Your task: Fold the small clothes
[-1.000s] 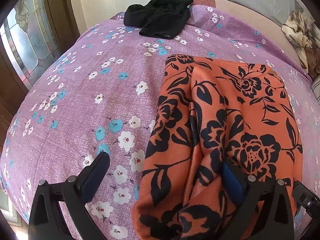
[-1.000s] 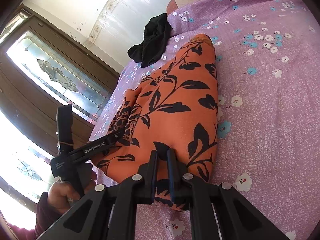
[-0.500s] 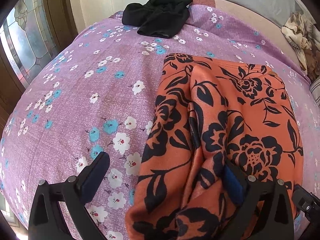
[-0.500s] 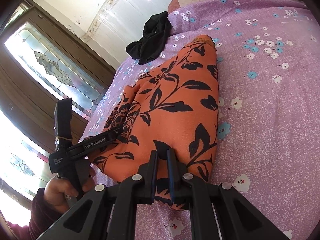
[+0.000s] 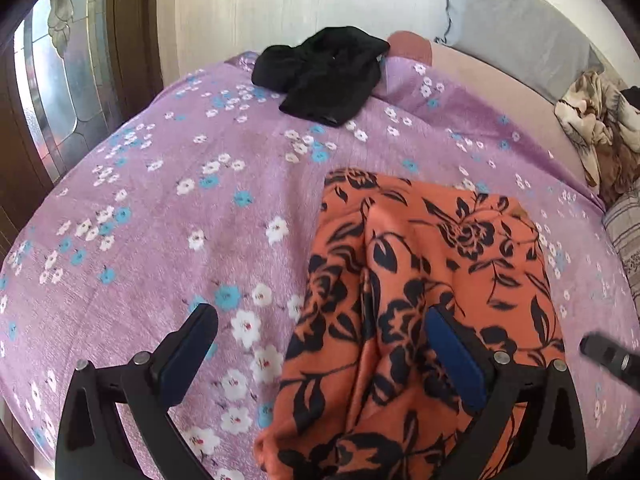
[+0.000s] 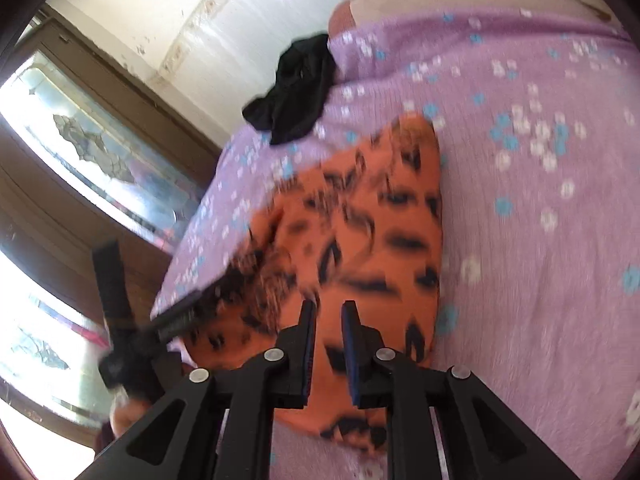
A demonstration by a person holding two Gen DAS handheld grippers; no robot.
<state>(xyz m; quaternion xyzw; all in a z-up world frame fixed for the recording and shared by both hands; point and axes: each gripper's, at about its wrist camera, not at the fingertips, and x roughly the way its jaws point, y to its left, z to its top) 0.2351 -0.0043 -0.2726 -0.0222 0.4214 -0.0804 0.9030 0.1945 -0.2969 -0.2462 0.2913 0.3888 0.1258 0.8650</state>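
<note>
The orange black-flowered cloth garment (image 5: 420, 300) lay folded near the bed's (image 5: 160, 220) front edge. Your left tongs (image 5: 320, 352) gaped wide; your right tongs (image 6: 328, 344) stood slightly parted, empty. Snagged fabric could undo the fold.

— What is seen of the left gripper (image 5: 320, 340)?
— Black angular arms, silver screws and dark blue pads (image 5: 454, 354) are seen at lower frame.
— And the right gripper (image 6: 328, 320)?
— Matching black arms, silver screws and blue-edged pads are shown.
</note>
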